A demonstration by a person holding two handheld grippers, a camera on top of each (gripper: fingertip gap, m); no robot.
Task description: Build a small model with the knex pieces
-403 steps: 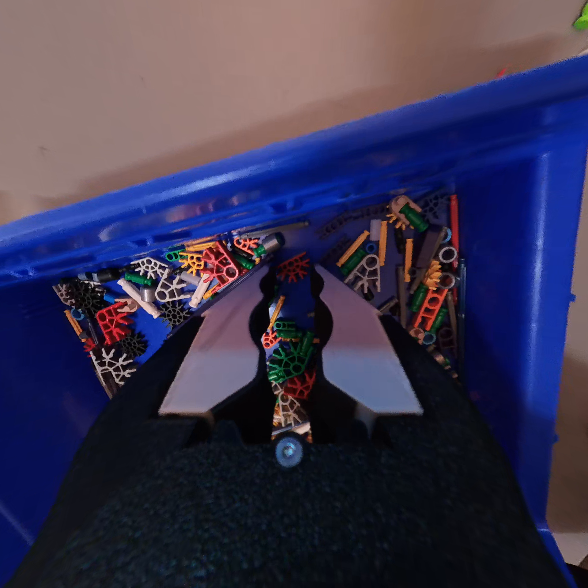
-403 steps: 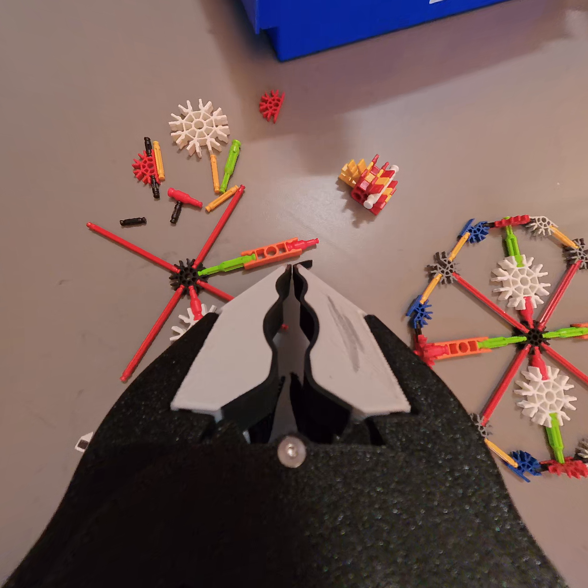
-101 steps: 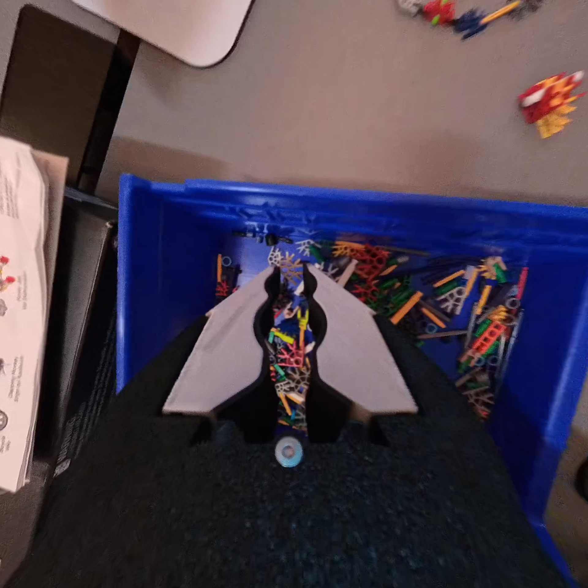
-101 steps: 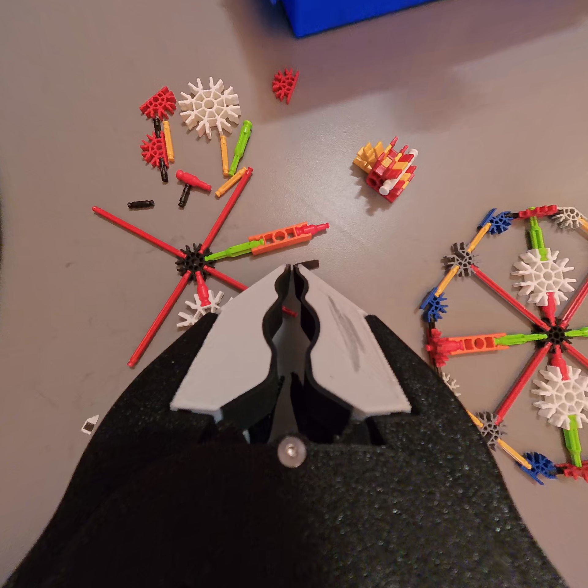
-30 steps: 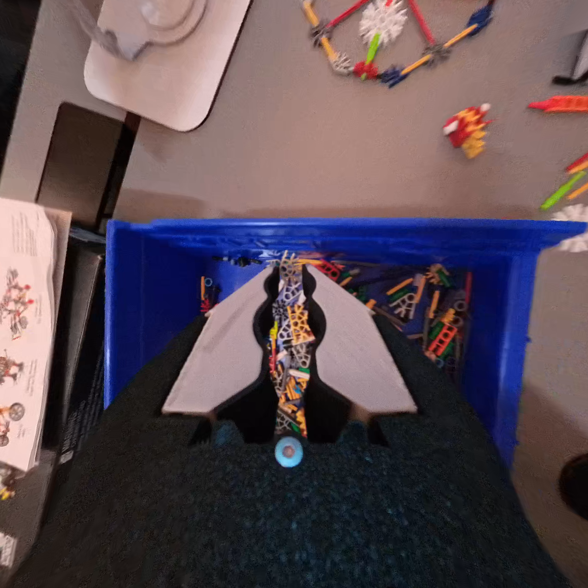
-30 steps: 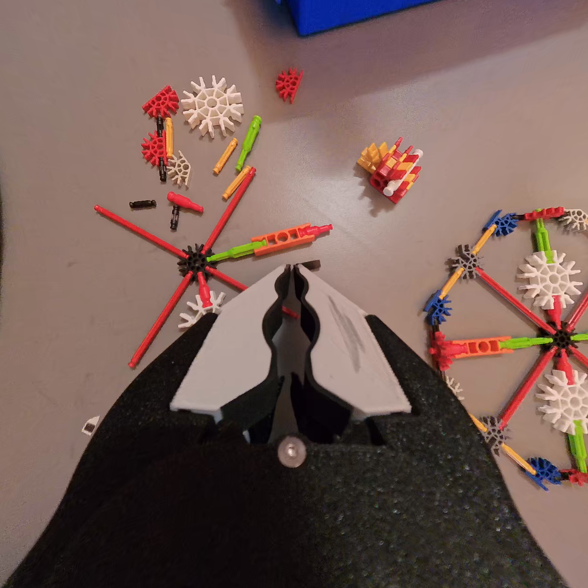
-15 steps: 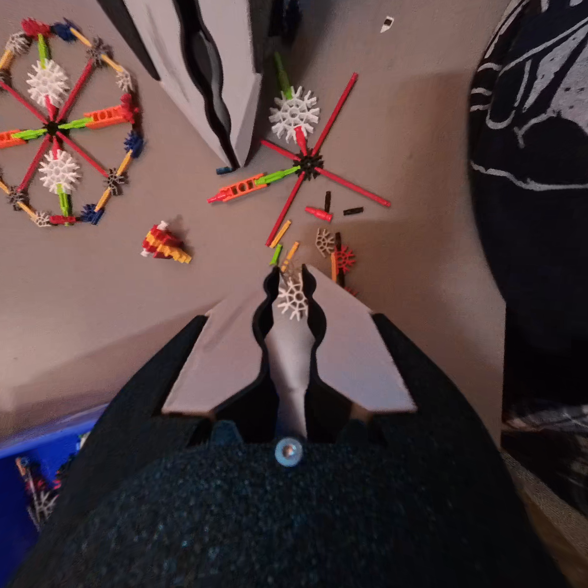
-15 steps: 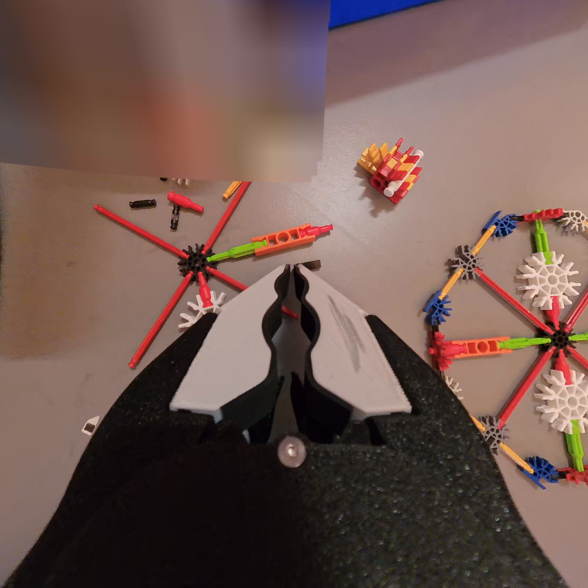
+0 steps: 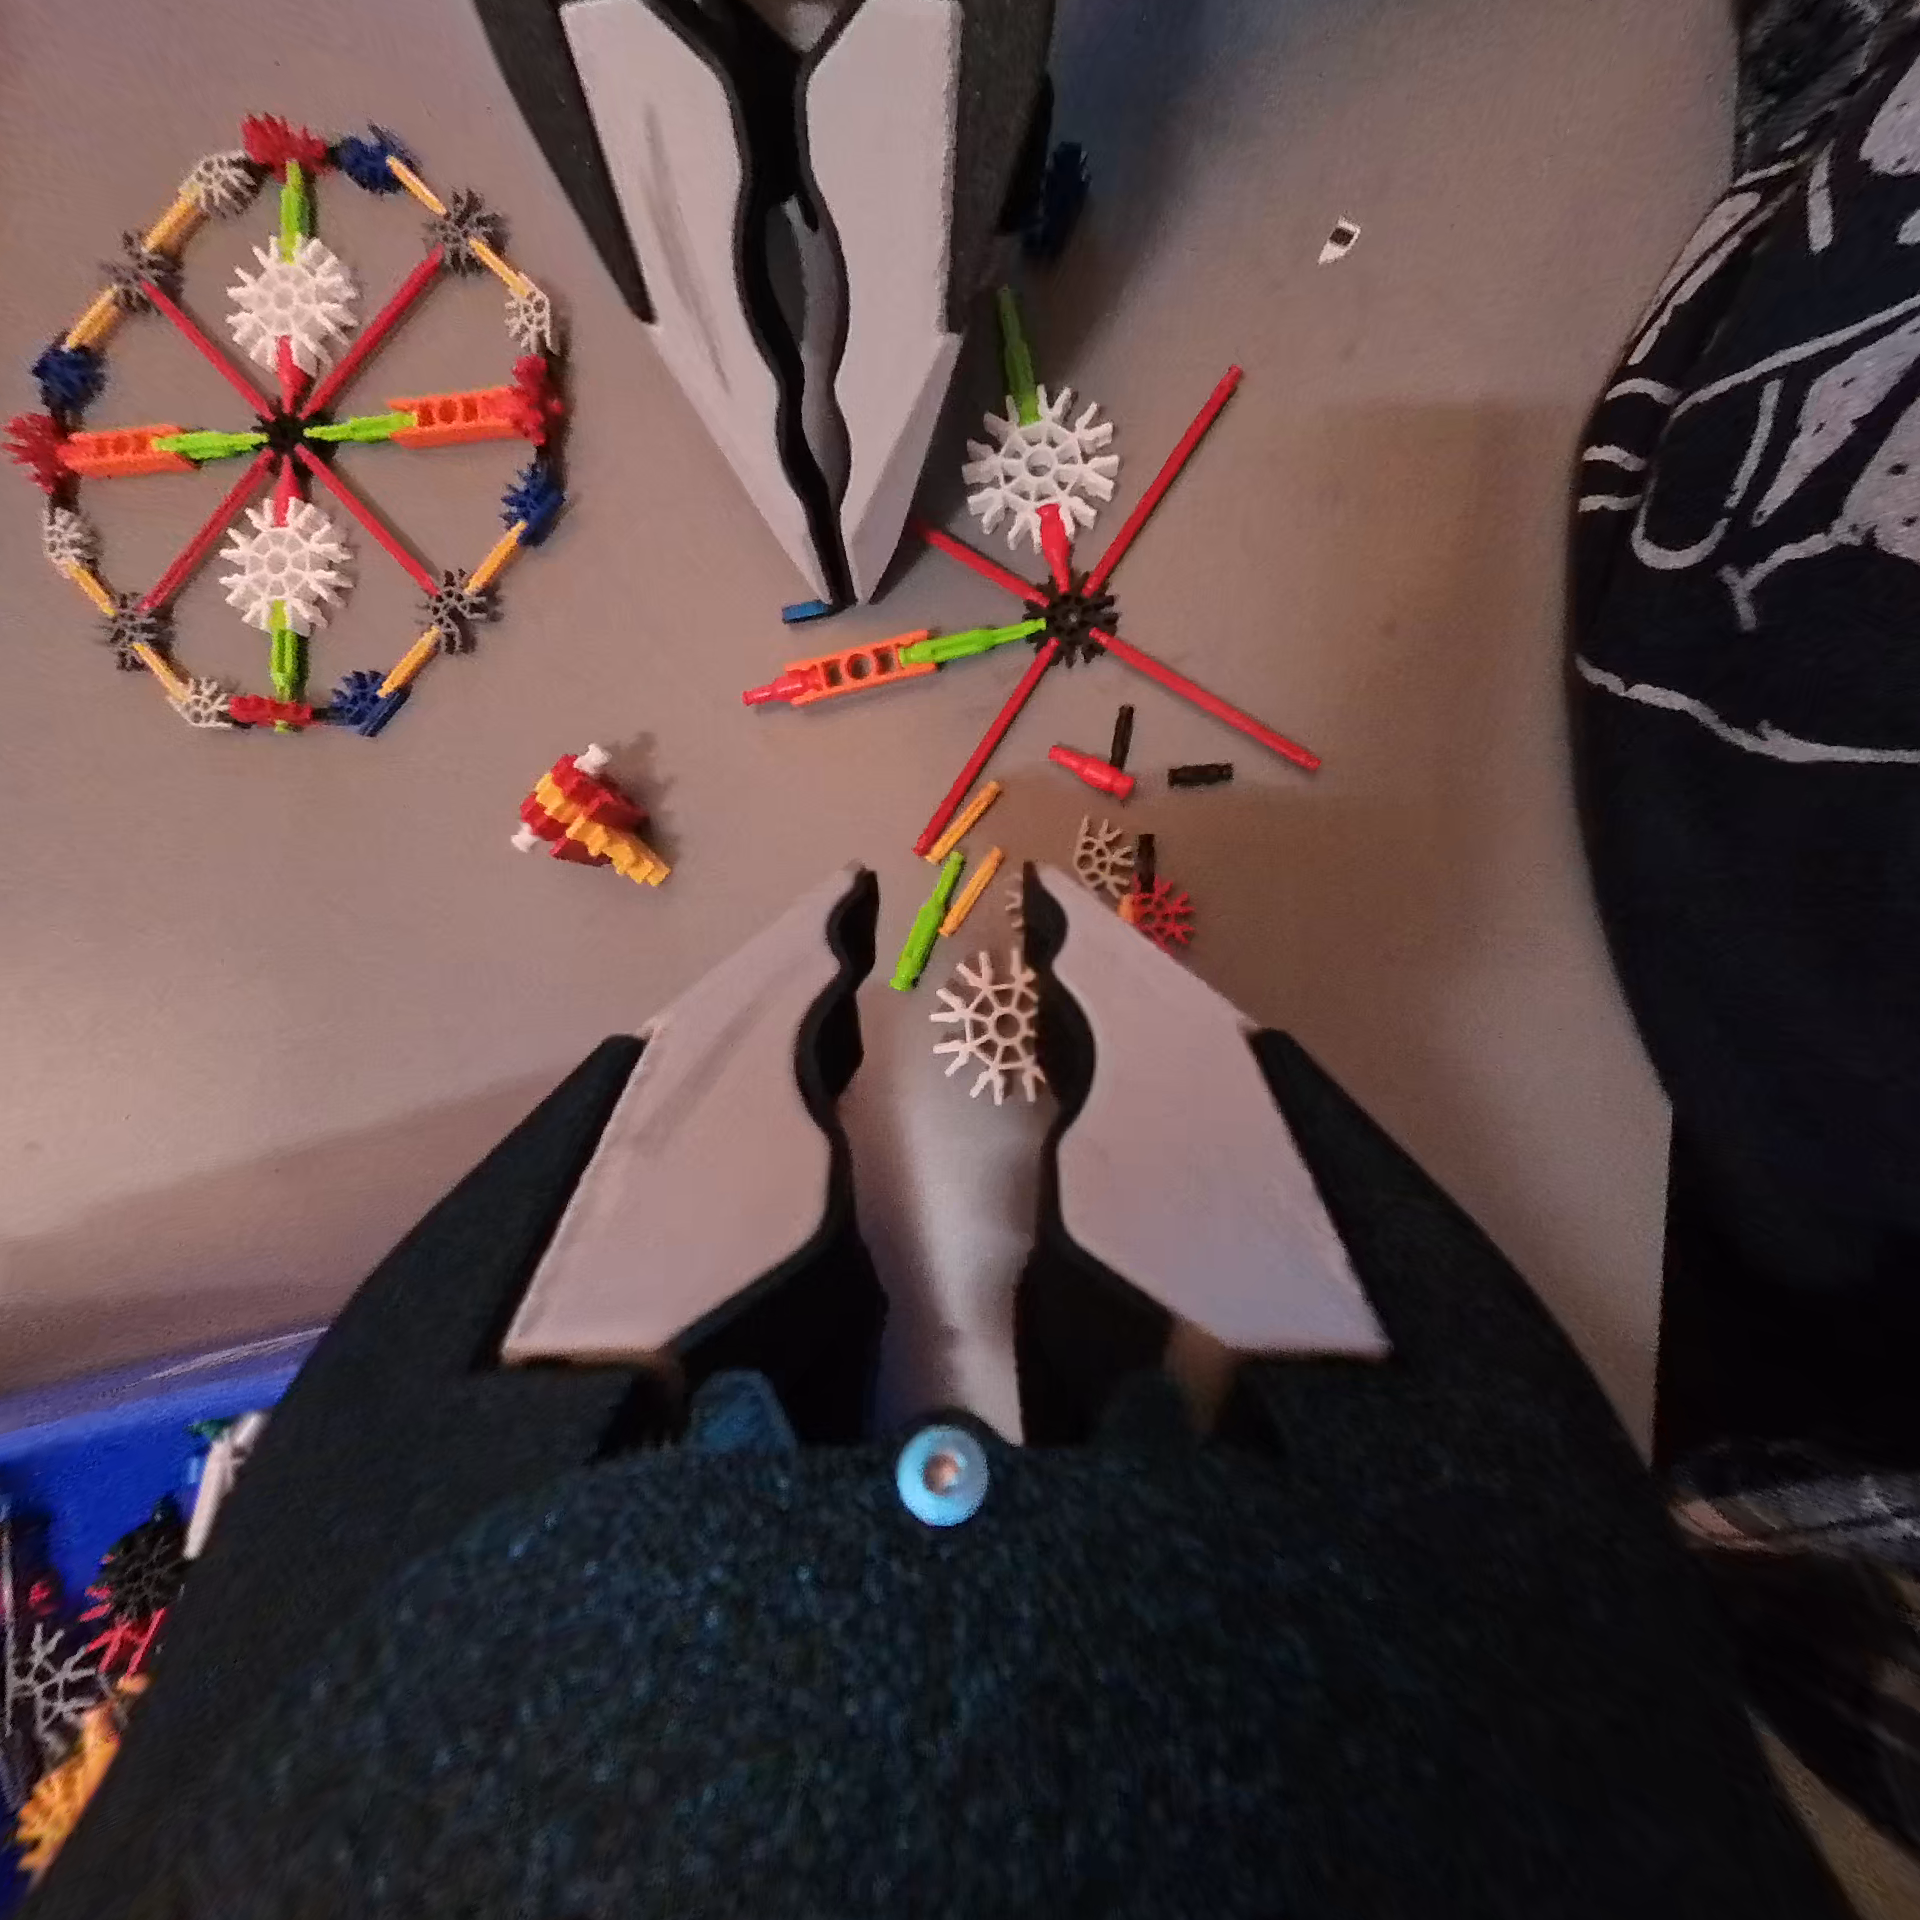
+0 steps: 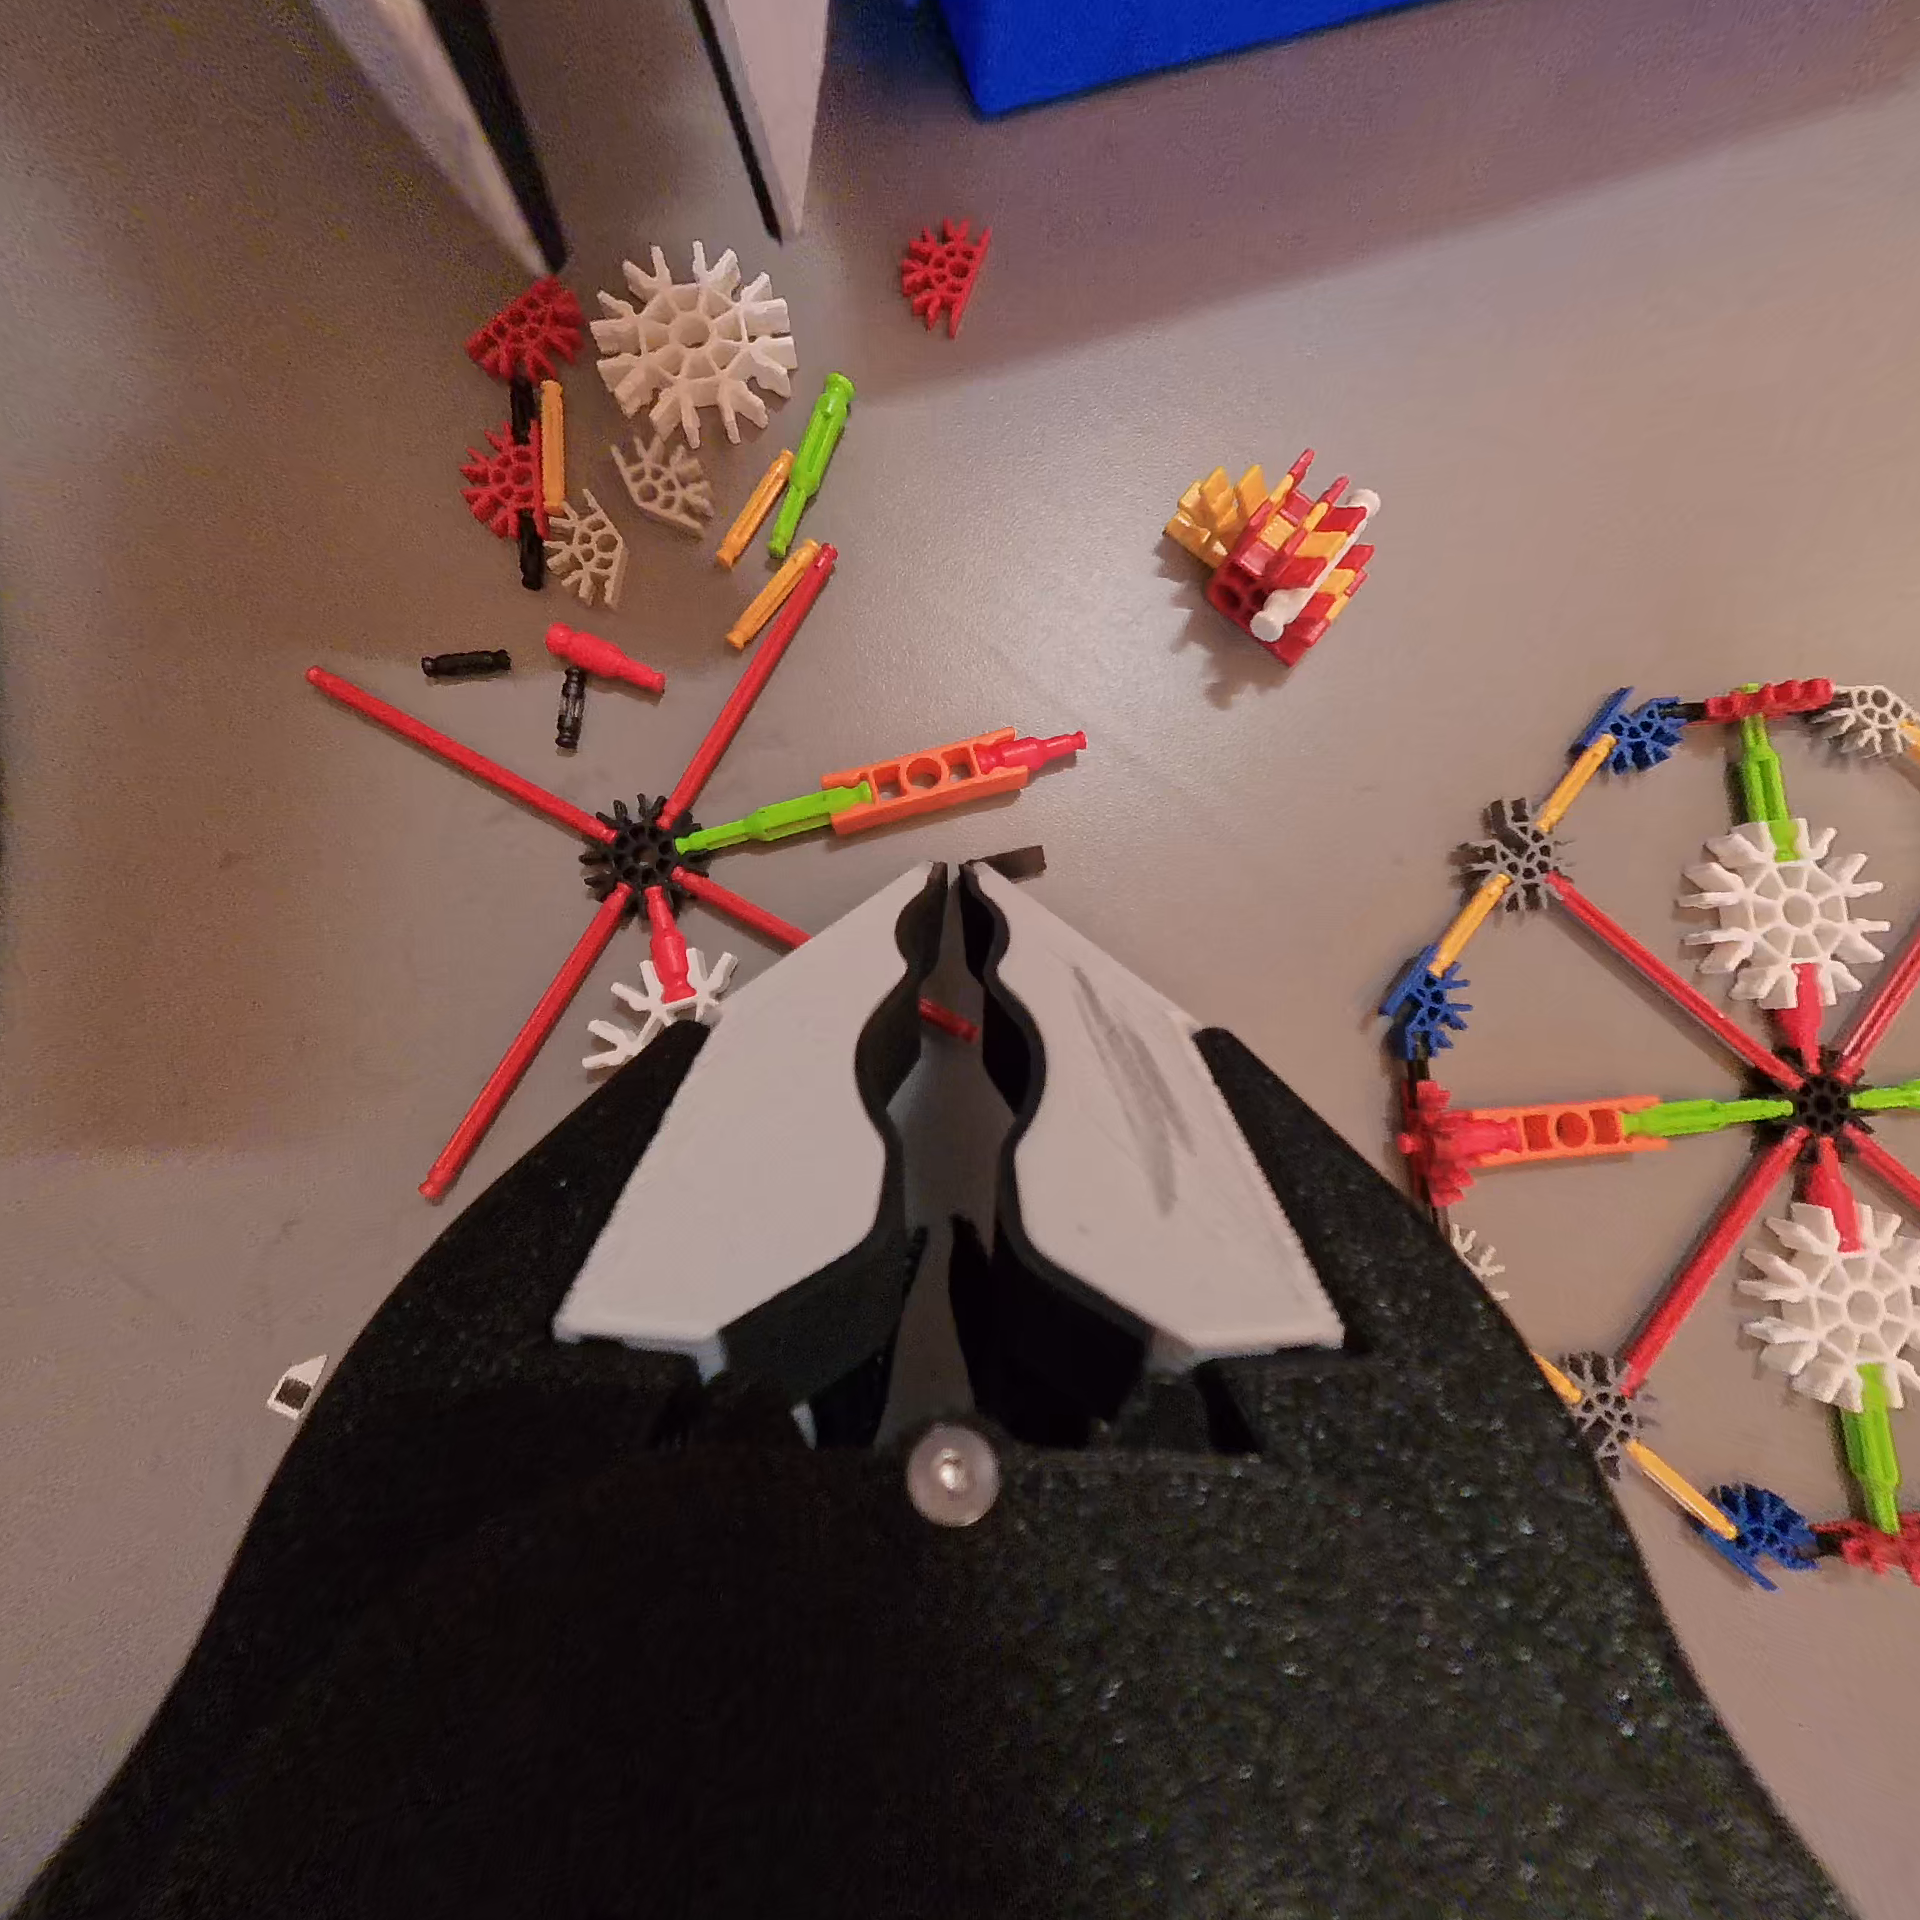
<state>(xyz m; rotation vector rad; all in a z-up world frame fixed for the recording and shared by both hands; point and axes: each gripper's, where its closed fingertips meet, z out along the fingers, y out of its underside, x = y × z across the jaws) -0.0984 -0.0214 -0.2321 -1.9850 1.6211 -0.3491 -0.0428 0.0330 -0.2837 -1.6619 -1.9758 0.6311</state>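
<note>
Grey table (image 9: pixel 312 987) is filling the left wrist view, where the left claw (image 9: pixel 948 883) is hanging released, its jaws spread over a scatter of loose building pieces: a white snowflake connector (image 9: pixel 987 1023) is lying between the fingers, just beside the right one, with a green rod (image 9: pixel 928 923) and a yellow rod (image 9: pixel 971 891) near the tips. Farther off, the right claw (image 9: pixel 840 597) is pointing down beside a half-built spoke assembly (image 9: pixel 1070 620) of red rods around a black hub, while a finished wheel (image 9: pixel 286 431) is lying well apart to the side and a blue bin (image 9: pixel 125 1397) is showing at the lower edge. In the right wrist view, the right claw (image 10: pixel 951 871) is clenched with nothing visible between its tips, hovering just beside the spoke assembly (image 10: pixel 639 847); a small dark piece (image 10: pixel 1023 860) is sitting at its tip, and the left claw's fingers (image 10: pixel 774 114) are standing apart above the white snowflake connector (image 10: pixel 694 343).
</note>
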